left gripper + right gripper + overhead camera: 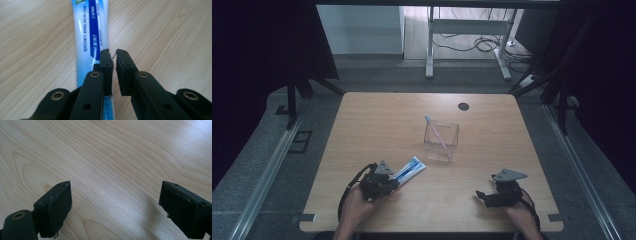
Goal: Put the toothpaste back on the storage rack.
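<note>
A blue and white toothpaste tube point(412, 167) lies flat on the wooden table point(377, 125), front left of centre. My left gripper point(395, 181) sits over the tube's near end. In the left gripper view the tube point(87, 30) runs under the left jaw, and the left gripper point(113, 53) is shut to a thin slit with nothing seen in it. A clear plastic holder point(448, 150) stands mid-table with a pink toothbrush point(436, 131) leaning inside it. My right gripper point(482, 196) rests at the front right, and it point(115, 195) stands wide open over bare wood.
A round dark cable hole point(463, 106) marks the table's far side. A hand holds each gripper near the front edge. Beyond the table are a grey floor, a white desk frame point(430, 45) and loose cables.
</note>
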{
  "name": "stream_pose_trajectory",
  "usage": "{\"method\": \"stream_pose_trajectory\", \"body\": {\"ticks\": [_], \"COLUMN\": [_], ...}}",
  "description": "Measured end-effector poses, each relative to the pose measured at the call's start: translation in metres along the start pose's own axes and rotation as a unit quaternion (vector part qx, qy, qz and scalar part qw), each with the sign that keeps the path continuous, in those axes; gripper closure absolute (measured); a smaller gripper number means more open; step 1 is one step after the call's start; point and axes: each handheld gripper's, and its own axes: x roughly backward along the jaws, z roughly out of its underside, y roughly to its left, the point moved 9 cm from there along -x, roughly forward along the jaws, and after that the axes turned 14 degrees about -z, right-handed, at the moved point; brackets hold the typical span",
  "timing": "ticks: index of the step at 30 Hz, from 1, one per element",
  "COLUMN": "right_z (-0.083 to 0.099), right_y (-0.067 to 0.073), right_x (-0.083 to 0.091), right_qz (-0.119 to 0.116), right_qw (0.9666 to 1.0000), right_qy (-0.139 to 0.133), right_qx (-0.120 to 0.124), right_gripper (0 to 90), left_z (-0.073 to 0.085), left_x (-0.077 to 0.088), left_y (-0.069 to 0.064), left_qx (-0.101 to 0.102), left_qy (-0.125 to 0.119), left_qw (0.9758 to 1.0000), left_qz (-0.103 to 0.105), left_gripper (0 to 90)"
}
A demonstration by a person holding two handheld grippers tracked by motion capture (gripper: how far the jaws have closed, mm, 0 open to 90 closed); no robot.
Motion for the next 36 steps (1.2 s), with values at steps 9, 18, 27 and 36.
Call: {"method": "stream_pose_trajectory", "body": {"ticks": [9,18,27,36], "right_z": [0.001,0.001,0.001,0.001], "right_y": [-0.001,-0.001,-0.001,-0.001], "right_x": [0.000,0.000,0.000,0.001], "right_qz": [0.003,0.002,0.002,0.001], "right_qw": [1.0000,1.0000,1.0000,1.0000], "right_qy": [0.000,-0.001,0.001,0.001], "right_qx": [-0.004,-0.004,-0.003,-0.005], "right_gripper": [11.4,11.5,11.4,11.4], "left_z": [-0.005,-0.011,-0.015,-0.018], "left_x": [0.000,-0.005,-0.019,-0.036], "left_y": [0.009,0.018,0.016,0.015], "left_qx": [-0.008,-0.005,-0.017,-0.022], "left_qy": [0.022,0.064,0.106,0.139], "left_qw": [0.9997,0.9979,0.9942,0.9900], "left_qz": [-0.012,-0.006,0.008,0.014], "left_gripper": [69.9,58.8,51.8,48.2]}}
